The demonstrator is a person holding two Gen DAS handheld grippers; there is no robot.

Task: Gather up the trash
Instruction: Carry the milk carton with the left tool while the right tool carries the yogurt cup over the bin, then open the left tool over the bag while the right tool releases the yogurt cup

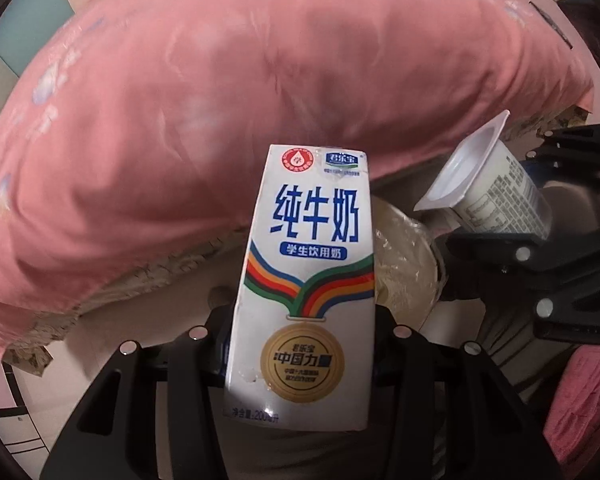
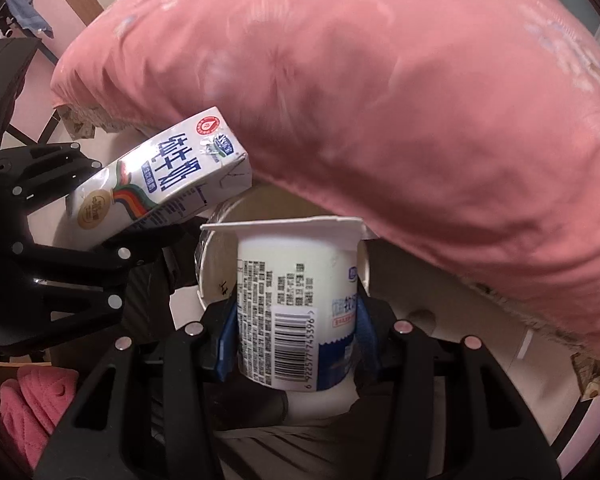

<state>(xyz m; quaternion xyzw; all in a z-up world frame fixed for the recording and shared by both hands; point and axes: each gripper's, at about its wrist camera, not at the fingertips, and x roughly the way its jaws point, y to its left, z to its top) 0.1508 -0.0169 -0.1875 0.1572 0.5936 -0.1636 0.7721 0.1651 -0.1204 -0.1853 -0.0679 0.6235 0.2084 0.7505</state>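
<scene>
I hold the milk carton [image 1: 300, 288] clamped in the left gripper [image 1: 304, 340], and the yogurt cup [image 2: 296, 308] clamped in the right gripper [image 2: 296, 344] between its blue pads [image 2: 225, 344]. Both items hang above a pale round bin [image 2: 216, 264] lined with clear film, beside the pink bedding [image 1: 220, 100].

Risks, as I judge them:
1. The two items sit close together; a simultaneous release may make them collide and miss the bin.
2. The cup is thin-walled; excess clamp force may crush it and spill residue.
3. The bedding overhangs the bin and may deflect a drop.

Legible text: carton reads "纯牛奶", "学生饮用奶", "中国力量"; cup barcode reads 6 922577 745396.
</scene>
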